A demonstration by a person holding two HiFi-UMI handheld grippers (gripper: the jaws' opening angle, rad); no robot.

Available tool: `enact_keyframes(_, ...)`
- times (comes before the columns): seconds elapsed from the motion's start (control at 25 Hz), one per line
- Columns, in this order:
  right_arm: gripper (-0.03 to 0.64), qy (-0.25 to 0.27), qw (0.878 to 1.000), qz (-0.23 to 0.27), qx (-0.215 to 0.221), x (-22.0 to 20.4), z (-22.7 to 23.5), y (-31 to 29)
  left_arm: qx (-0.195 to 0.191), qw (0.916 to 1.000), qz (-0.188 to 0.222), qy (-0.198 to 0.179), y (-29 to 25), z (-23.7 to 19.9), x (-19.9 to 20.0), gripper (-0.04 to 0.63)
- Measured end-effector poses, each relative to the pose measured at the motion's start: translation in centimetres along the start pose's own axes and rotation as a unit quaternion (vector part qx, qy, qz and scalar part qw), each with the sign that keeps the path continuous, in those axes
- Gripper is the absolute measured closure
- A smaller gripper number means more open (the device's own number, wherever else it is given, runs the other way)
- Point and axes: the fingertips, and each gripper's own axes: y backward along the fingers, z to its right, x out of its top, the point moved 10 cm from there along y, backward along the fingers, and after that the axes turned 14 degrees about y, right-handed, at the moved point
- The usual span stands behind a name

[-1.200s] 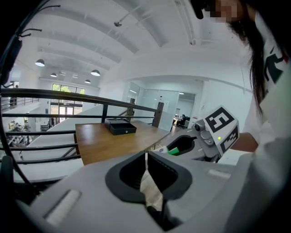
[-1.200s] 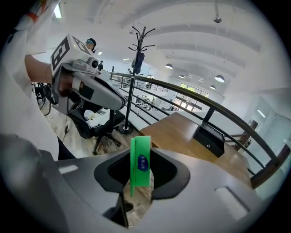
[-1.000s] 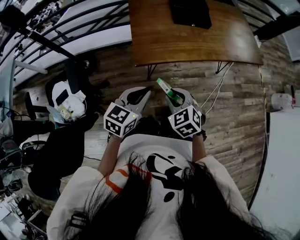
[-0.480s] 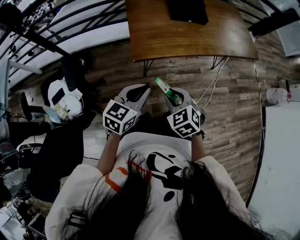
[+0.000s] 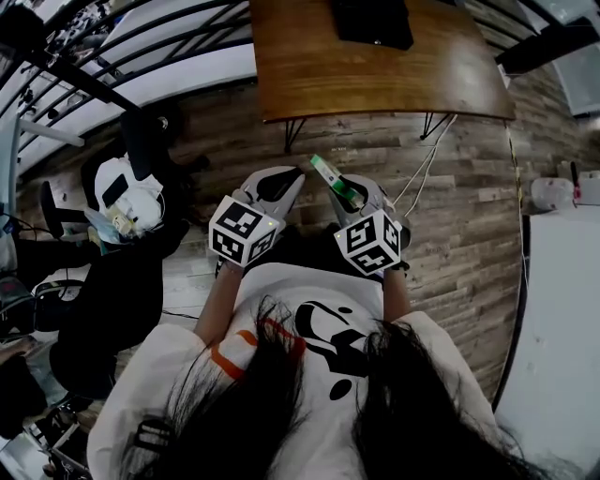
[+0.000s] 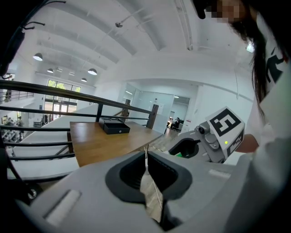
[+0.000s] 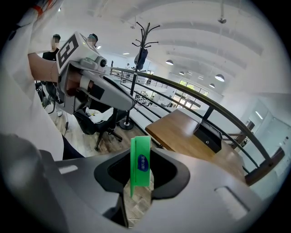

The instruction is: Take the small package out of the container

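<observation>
Very little has changed over the last second, and that is the main thing to read here; the wooden counter has slid slightly up and left in the head view, which looks like a small shift of the head rather than a move of anything on it; the black box sits on the counter's far part as it did before, well apart from both tools, and I take it to be the container; the person stands back from the counter over the plank floor, both arms drawn in close to the chest; the left hand-held gripper has nudged slightly towards the right one, its jaws closed to a sliver, with only a thin pale line at the tips that I cannot identify; the right hand-held gripper has kept its place and stays clamped on the small green package, which stands upright between its jaws with a blue oval label facing the camera; in the head view the package pokes out tilted towards the counter, at the same angle as a second ago; so the package seems already out of the container and securely held, and this reads as a pause after the removal.
</observation>
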Motion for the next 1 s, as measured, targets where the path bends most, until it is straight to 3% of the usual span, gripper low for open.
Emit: enact_keyframes(1.0,0.495,0.010,1.000,0.021,0.010,-4.3,2.6,2.5,0.026,0.9996,0.007,-0.010,-3.2,4.4,0.4,0.595)
